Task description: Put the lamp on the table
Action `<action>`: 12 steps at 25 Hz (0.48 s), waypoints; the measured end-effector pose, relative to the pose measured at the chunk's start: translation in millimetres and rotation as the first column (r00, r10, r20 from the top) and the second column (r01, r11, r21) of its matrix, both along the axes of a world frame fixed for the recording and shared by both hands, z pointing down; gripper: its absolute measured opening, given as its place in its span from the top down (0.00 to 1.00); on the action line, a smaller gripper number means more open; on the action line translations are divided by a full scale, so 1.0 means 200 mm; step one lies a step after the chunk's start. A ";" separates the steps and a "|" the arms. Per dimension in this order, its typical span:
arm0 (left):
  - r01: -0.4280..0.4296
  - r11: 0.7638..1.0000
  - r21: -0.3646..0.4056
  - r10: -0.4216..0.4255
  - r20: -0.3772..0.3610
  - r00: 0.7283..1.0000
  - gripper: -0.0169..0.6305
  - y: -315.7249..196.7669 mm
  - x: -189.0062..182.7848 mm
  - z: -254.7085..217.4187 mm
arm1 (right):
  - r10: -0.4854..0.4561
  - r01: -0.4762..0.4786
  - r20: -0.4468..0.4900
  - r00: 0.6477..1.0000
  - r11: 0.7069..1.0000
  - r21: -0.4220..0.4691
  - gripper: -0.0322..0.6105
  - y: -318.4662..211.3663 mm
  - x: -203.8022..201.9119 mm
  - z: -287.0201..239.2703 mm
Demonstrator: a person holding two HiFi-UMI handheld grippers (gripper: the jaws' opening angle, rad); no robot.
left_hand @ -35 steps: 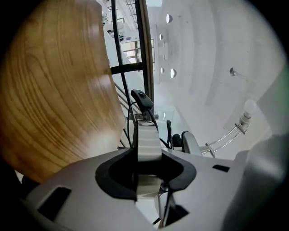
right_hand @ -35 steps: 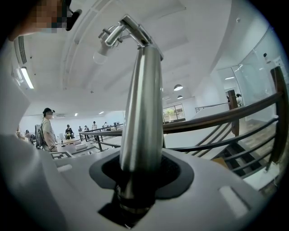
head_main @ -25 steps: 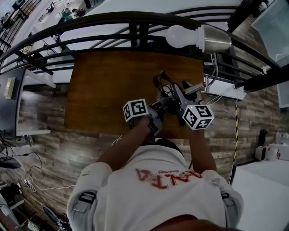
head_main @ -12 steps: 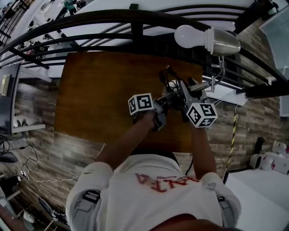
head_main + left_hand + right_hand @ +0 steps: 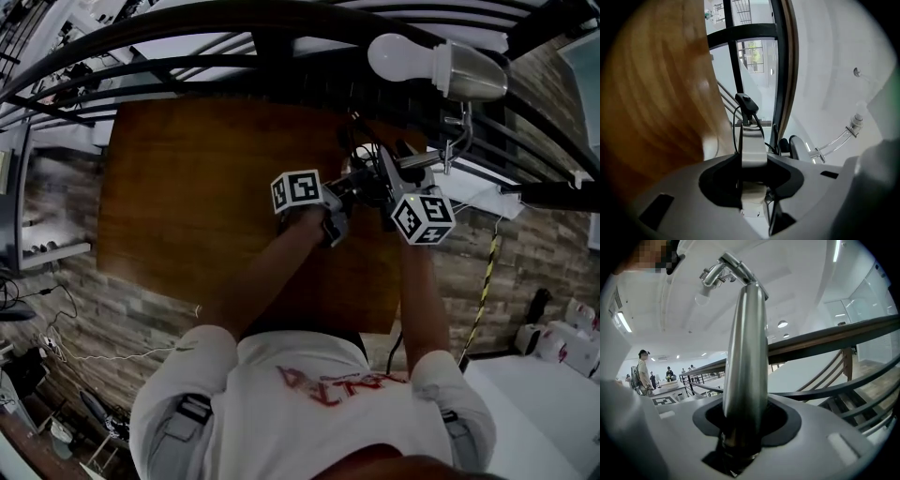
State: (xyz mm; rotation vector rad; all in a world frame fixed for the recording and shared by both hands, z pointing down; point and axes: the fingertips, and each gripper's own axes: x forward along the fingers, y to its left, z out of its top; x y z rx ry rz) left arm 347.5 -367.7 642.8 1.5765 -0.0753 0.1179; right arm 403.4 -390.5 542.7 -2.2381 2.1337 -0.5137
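I am holding the lamp [image 5: 436,67] in both tools above the brown wooden table [image 5: 206,187]. As far as I can judge it has not been set down yet.

My right gripper [image 5: 743,425] is clamped round the lamp's shiny metal stem [image 5: 746,348], which rises from between the jaws to a joint at the top. My left gripper [image 5: 753,171] is closed on a flat grey piece [image 5: 753,147] at the lamp's lower end, probably its base.

In the head view both grippers sit over the far right part of the tabletop. The white bulb [image 5: 398,56] and metal shade [image 5: 469,75] lean out past the table's far edge, over the black railing [image 5: 281,66].

What I judge is left: lower the base flat onto the wood, check that the lamp stands, then let go with both tools.

The black power cord [image 5: 735,133] with its inline switch [image 5: 746,102] hangs just beyond the left jaws. It could end up trapped under the base. The railing is near the lamp head. A white box [image 5: 473,192] sits just past the table's right edge. People [image 5: 643,373] stand far off in the right gripper view.
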 end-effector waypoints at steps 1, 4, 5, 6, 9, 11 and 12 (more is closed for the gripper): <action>-0.002 1.000 0.011 0.002 0.002 1.000 0.76 -0.01 0.03 0.02 | 0.004 -0.004 0.003 1.000 1.000 -0.001 0.69 -0.01 0.03 0.03; -0.005 0.999 0.046 0.004 0.019 1.000 0.76 -0.05 0.09 0.08 | 0.007 -0.007 0.017 1.000 1.000 -0.011 0.69 -0.04 0.10 0.10; -0.007 0.999 0.050 0.005 0.023 1.000 0.76 -0.06 0.10 0.10 | 0.006 -0.006 0.022 1.000 1.000 -0.015 0.69 -0.04 0.11 0.12; -0.009 0.999 0.052 0.007 0.026 1.000 0.76 -0.06 0.10 0.12 | 0.006 -0.006 0.027 1.000 1.000 -0.018 0.69 -0.04 0.11 0.14; -0.010 0.999 0.048 0.008 0.038 0.999 0.76 -0.07 0.12 0.17 | 0.009 -0.008 0.034 0.999 1.000 -0.027 0.69 -0.05 0.13 0.19; -0.007 0.999 0.033 0.006 0.038 0.999 0.76 -0.07 0.13 0.19 | 0.013 -0.012 0.035 0.999 0.999 -0.031 0.69 -0.06 0.15 0.21; -0.005 1.000 0.025 0.004 0.036 0.999 0.76 -0.07 0.14 0.20 | 0.014 -0.013 0.034 0.999 0.999 -0.033 0.69 -0.06 0.15 0.22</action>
